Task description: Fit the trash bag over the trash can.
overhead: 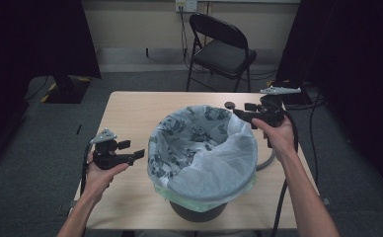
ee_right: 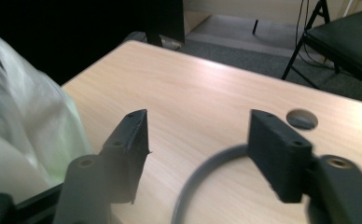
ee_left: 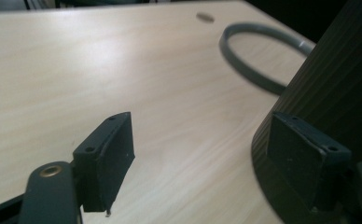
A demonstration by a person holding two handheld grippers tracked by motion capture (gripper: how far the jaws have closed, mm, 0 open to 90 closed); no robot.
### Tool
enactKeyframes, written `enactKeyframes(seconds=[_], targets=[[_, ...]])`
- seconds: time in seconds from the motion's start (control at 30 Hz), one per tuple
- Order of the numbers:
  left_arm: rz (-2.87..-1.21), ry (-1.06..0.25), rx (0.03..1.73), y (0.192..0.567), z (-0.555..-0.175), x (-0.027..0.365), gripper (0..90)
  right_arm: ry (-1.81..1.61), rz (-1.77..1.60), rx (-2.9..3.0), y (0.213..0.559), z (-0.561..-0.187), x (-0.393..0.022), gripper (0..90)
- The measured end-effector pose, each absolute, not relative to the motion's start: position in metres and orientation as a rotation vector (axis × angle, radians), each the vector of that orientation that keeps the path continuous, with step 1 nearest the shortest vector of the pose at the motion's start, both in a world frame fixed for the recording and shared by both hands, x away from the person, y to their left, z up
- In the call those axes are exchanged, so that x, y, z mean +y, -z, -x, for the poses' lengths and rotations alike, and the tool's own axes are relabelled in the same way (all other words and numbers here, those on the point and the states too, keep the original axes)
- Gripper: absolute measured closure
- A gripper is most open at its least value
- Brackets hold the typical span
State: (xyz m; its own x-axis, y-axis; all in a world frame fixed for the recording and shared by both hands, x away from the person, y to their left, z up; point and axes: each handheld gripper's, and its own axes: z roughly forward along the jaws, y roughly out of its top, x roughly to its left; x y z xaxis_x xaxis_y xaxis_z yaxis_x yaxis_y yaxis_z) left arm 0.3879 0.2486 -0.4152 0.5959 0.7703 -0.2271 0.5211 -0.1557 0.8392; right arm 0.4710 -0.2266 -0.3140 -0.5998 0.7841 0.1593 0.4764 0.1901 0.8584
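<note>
A black bin lined with a pale patterned bag stands on the middle of the wooden table. My left gripper sits low at the bin's left, jaws pointing toward it and open. In the left gripper view the gripper has nothing between its jaws, and the bin's dark ribbed wall rises right behind one jaw. My right gripper hovers at the bag's far right rim, open. In the right gripper view its jaws are empty, with the bag to one side.
A grey ring lies flat on the table right of the bin, under the right gripper. A round cable hole is in the tabletop beyond. A black folding chair stands behind the table.
</note>
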Motion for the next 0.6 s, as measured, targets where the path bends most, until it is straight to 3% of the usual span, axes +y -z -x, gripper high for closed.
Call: enactKeyframes(seconds=[0.1,0.27,0.47,0.6], targets=[[-1.885,-0.290,1.074,0.430,-0.387,0.248,22.7,-1.339,-1.212,2.153,0.324,-0.469,-0.233,38.0],[-1.947,-0.305,1.131,0.454,-0.387,0.241,24.0,-1.383,-1.274,2.125,0.343,-0.464,-0.246,44.9],[-1.994,-0.296,1.123,0.467,-0.384,0.230,23.7,-1.289,-1.287,2.136,0.361,-0.459,-0.258,43.8],[-2.011,-0.295,1.120,0.472,-0.383,0.225,22.4,-1.236,-1.341,2.161,0.375,-0.460,-0.265,38.0]])
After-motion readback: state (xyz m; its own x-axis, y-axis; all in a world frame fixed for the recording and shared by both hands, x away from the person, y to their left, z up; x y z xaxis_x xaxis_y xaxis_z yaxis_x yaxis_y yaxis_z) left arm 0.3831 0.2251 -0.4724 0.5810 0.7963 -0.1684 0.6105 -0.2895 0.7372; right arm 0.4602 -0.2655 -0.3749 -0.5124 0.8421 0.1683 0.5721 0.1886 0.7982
